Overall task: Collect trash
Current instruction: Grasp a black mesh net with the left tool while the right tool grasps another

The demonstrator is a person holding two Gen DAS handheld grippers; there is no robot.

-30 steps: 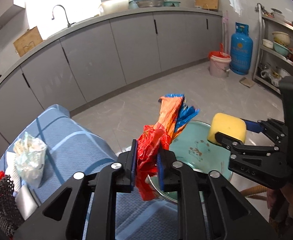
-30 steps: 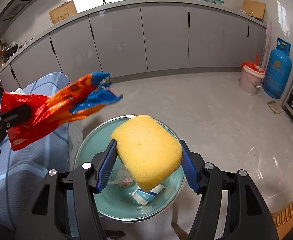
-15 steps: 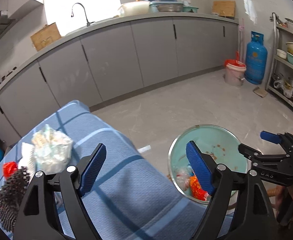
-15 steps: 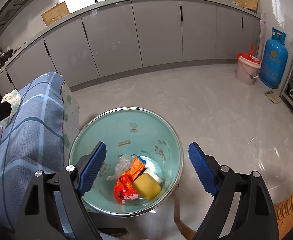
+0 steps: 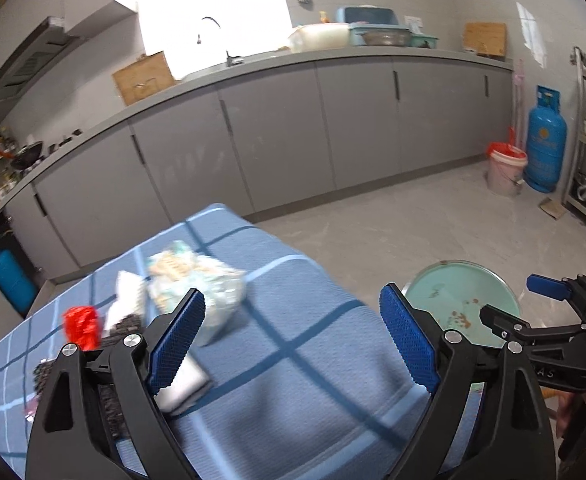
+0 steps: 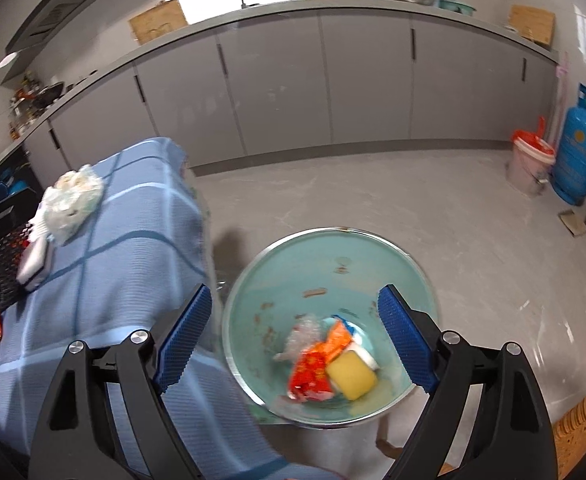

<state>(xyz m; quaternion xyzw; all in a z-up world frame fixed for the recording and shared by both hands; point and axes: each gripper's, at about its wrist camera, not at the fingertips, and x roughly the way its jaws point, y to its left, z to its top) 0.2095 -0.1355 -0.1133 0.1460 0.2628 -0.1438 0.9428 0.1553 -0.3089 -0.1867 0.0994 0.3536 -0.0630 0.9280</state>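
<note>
Left jaws: my left gripper (image 5: 293, 344) has just been opening and now gapes wide, nothing between the blue pads, only the checked cloth below.
Right jaws: my right gripper (image 6: 293, 340) has also just been opening; wide apart now and holding nothing, hanging above the bin.
Bin: the teal bin (image 6: 333, 264) stands on the floor just beside the cloth-covered counter (image 6: 125, 280), its inside stained.
In the bin: there's the yellow sponge (image 6: 352, 379) at the bottom, touching the red-and-orange wrapper (image 6: 313, 368), with a crumpled clear plastic piece (image 6: 303, 338) and a white scrap beside them.
On the counter: a crumpled plastic bag (image 5: 197, 284) with pale print lies ahead of my left jaws, blurred.
Beside it: a white flat packet (image 5: 181, 384) sits just behind my left pad, next to a black mesh scrubber (image 6: 1, 272).
Red bit: a small red wrapper (image 5: 80, 326) sits at the left, near the scrubber.
Other view of me: my right gripper's tip shows at the right of the left camera, over the bin's rim.
</note>
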